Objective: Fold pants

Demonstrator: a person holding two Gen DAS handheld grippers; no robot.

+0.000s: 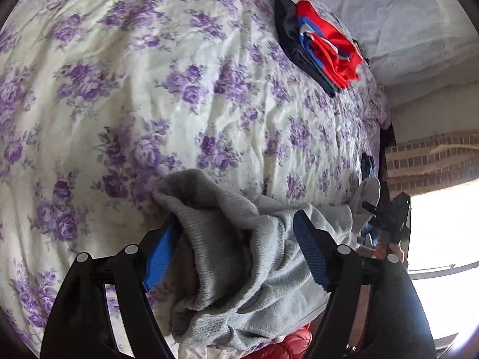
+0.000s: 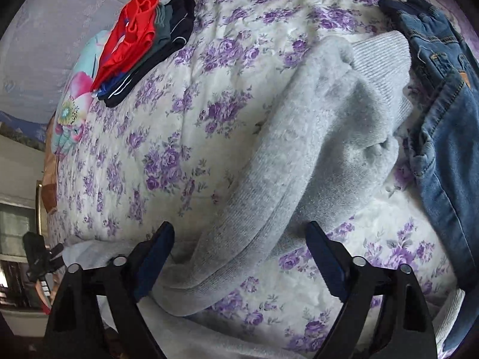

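Grey fleece pants [image 2: 314, 137] lie across a purple-flowered bedspread [image 2: 209, 89], ribbed waistband toward the far right. My right gripper [image 2: 239, 233] is open, its jaws wide either side of a folded pant leg close below it. In the left wrist view, my left gripper [image 1: 236, 224] is open with bunched grey pants fabric [image 1: 233, 257] lying loosely between its blue pads [image 1: 161, 251]. The right gripper shows at that view's right edge [image 1: 395, 218].
A folded stack of red, blue and dark clothes [image 1: 323, 42] sits at the far side of the bed, also in the right wrist view [image 2: 143, 45]. Blue jeans [image 2: 443, 125] lie right of the grey pants. A floral pillow [image 2: 74, 101] is at the left. Something red [image 1: 293, 344] shows below the fabric.
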